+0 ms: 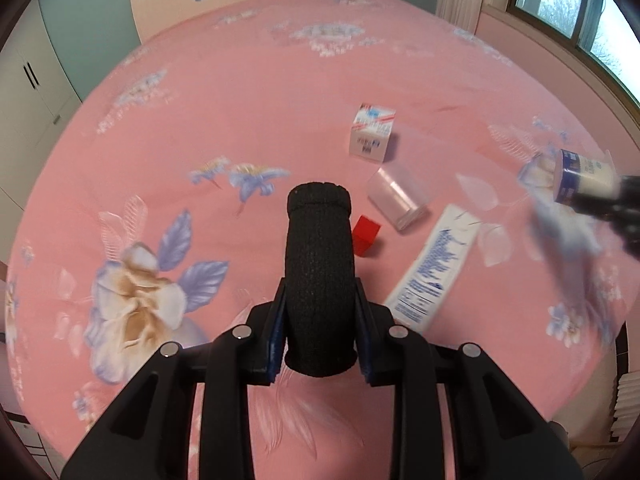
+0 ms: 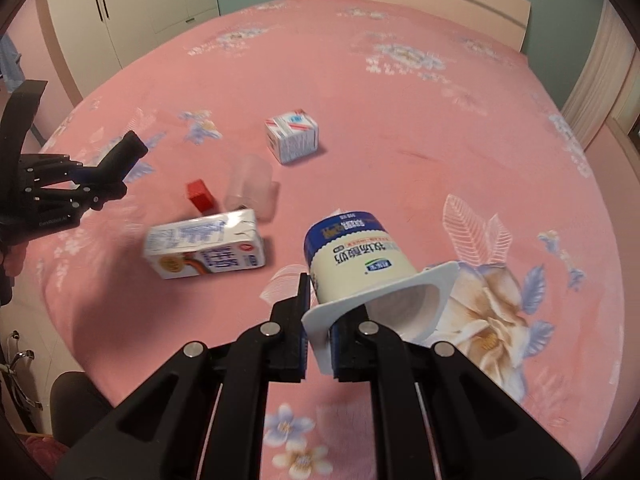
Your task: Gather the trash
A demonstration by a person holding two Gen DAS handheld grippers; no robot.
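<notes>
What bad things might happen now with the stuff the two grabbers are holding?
The right gripper pinches only the thin white rim of the blue-and-cream yogurt cup, so the cup might tilt and slip out. The left gripper holds a black foam roll near its bottom end; the long free end could wobble or knock the small red block.

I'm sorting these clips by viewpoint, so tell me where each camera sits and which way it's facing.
Left wrist: on the left tool, angled down across the pink bed; its fingers grip a black roll; the right tool shows at the right edge.
Right wrist: on the right tool, angled down at the bed; it pinches a yogurt cup by the rim; the left tool shows at left.
Shared: milk carton, red block, clear cup, small box.
</notes>
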